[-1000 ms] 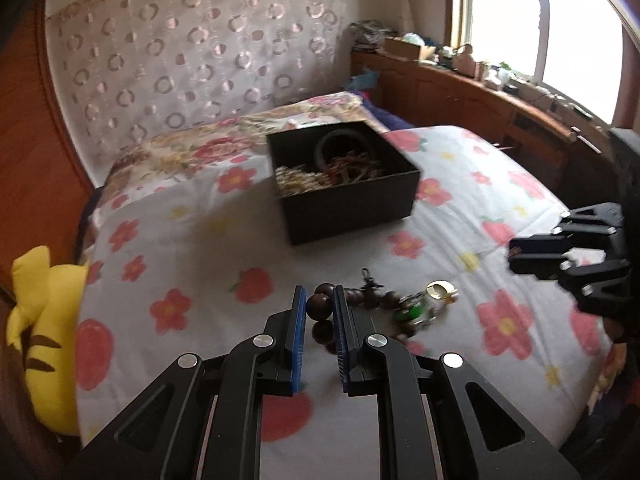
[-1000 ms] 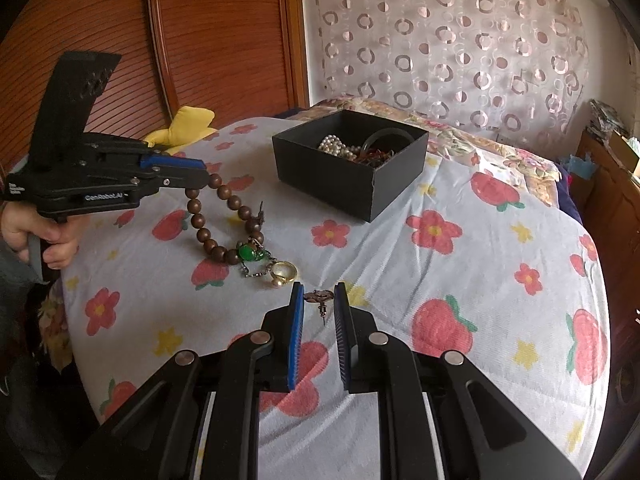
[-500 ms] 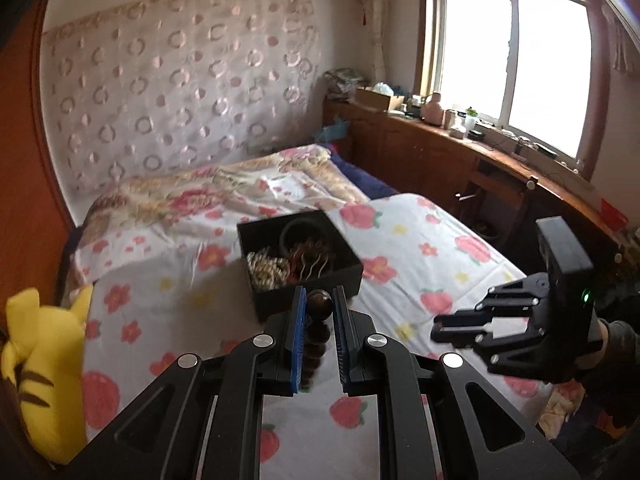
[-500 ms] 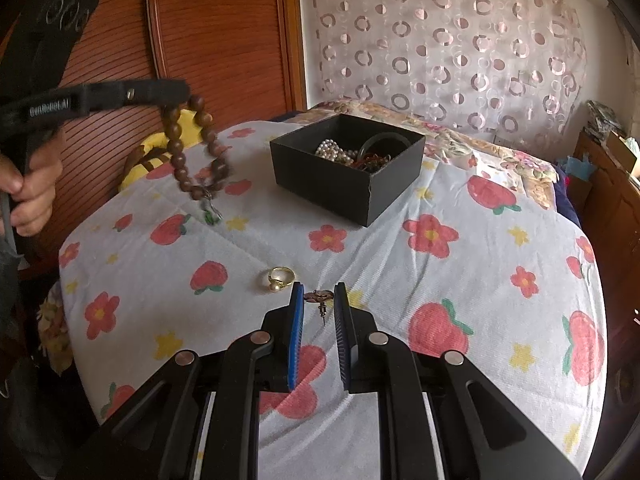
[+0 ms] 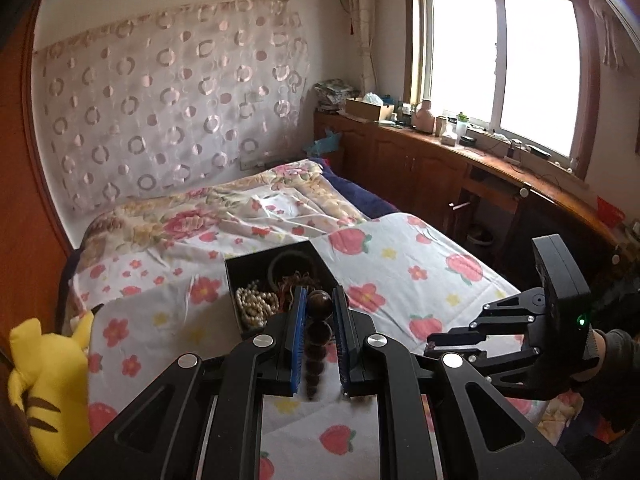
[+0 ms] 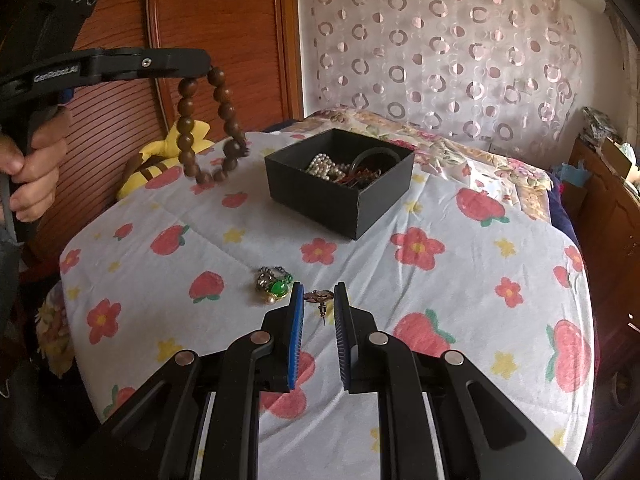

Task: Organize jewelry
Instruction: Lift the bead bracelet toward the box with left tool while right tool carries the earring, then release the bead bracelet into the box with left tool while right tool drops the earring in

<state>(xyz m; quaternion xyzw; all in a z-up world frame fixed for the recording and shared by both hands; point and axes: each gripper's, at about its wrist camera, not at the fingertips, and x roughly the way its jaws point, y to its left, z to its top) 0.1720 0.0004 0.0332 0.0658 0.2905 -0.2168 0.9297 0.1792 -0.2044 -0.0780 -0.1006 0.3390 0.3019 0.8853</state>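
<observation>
My left gripper (image 5: 320, 300) is shut on a brown wooden bead bracelet (image 5: 319, 332), held high above the bed; the bracelet (image 6: 212, 128) hangs in a loop from the left gripper (image 6: 200, 65) left of the black jewelry box (image 6: 340, 180). The box (image 5: 276, 284) holds pearls, a dark bangle and reddish pieces. My right gripper (image 6: 319, 294) is low over the bedspread, jaws a little apart around a small brown earring (image 6: 319, 297) without closing on it. A green pendant with a gold ring (image 6: 272, 290) lies just left of it.
The flowered bedspread (image 6: 440, 280) covers a raised round surface. A yellow plush toy (image 6: 160, 160) lies at the far left edge, also seen in the left wrist view (image 5: 44, 380). A wooden cabinet (image 5: 440, 168) runs along the window wall at right.
My left gripper lifted the bead bracelet off the bedspread and carried it up and toward the box. The green pendant came off it and dropped beside the ring. The right gripper stayed put.
</observation>
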